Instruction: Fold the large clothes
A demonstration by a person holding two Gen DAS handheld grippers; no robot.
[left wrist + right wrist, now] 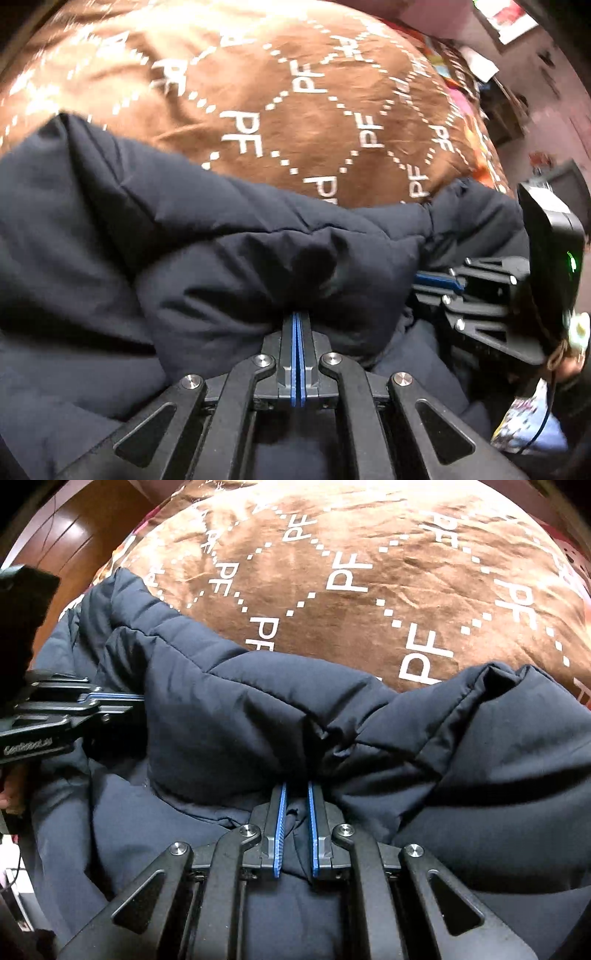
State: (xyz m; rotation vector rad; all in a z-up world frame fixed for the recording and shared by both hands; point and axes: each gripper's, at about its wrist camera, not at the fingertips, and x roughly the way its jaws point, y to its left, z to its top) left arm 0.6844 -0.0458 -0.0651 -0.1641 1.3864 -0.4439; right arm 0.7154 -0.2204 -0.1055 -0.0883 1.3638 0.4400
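A dark navy puffer jacket (229,251) lies on a brown blanket with white "PF" lettering (280,88). My left gripper (297,319) is shut on a puffy fold of the jacket, blue pads pressed together. In the right wrist view my right gripper (296,788) is shut on a fold of the same jacket (258,709), with fabric bunched between the slightly parted blue pads. Each gripper shows in the other's view: the right one at the right edge (439,280), the left one at the left edge (122,698), both pinching jacket edges.
The brown blanket (369,572) covers a bed beyond the jacket. A wooden floor or door (70,535) shows at the upper left. Cluttered shelves and a pink wall (524,74) stand to the right of the bed.
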